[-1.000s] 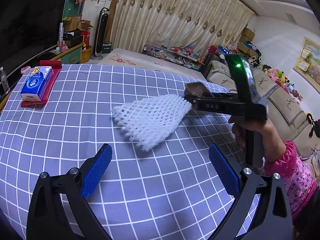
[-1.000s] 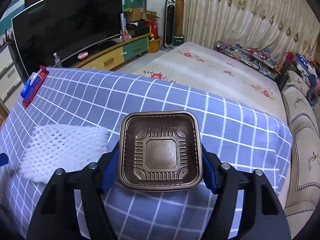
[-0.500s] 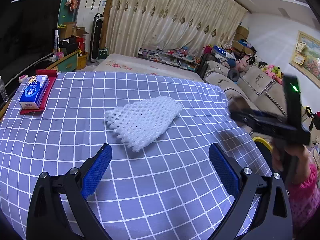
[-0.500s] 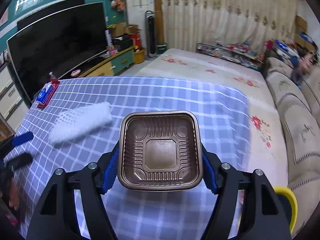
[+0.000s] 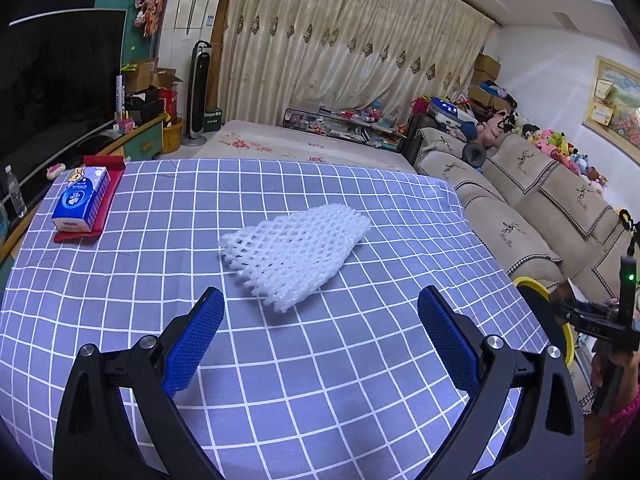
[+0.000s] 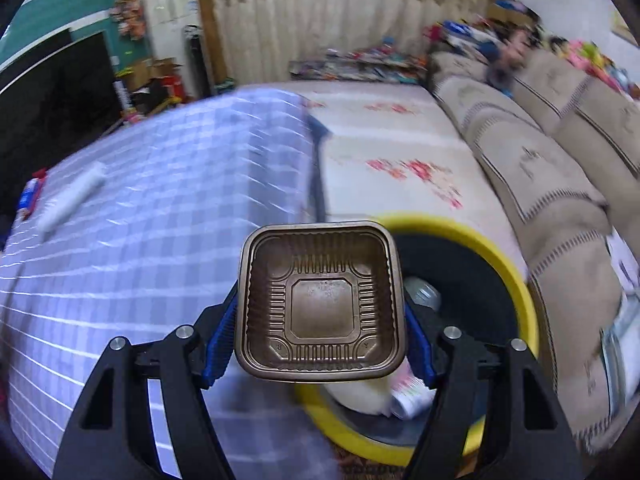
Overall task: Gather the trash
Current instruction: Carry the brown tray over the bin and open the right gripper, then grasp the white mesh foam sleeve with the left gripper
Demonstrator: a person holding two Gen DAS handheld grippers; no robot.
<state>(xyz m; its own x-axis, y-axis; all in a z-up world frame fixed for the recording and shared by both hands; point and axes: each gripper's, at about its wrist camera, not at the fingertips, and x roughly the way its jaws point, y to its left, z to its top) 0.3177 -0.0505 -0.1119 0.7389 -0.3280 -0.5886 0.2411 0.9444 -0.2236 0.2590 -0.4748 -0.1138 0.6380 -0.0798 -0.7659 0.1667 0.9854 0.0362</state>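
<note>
Tray drop coming up. Right gripper (image 6: 320, 316) clamped on brown ribbed square plastic tray (image 6: 320, 300), tray hanging over yellow-rimmed black bin (image 6: 496, 256) beside table; bottle and wrappers visible inside. Advice: centre tray over opening, clear of rim, then part jaws fully so it falls flat. View blurred, so steady first. Left gripper (image 5: 320, 328) spread wide, empty, hovering over blue checked tablecloth (image 5: 160, 280), white foam mesh sleeve (image 5: 296, 248) lying just ahead between pads, likely next pickup.
</note>
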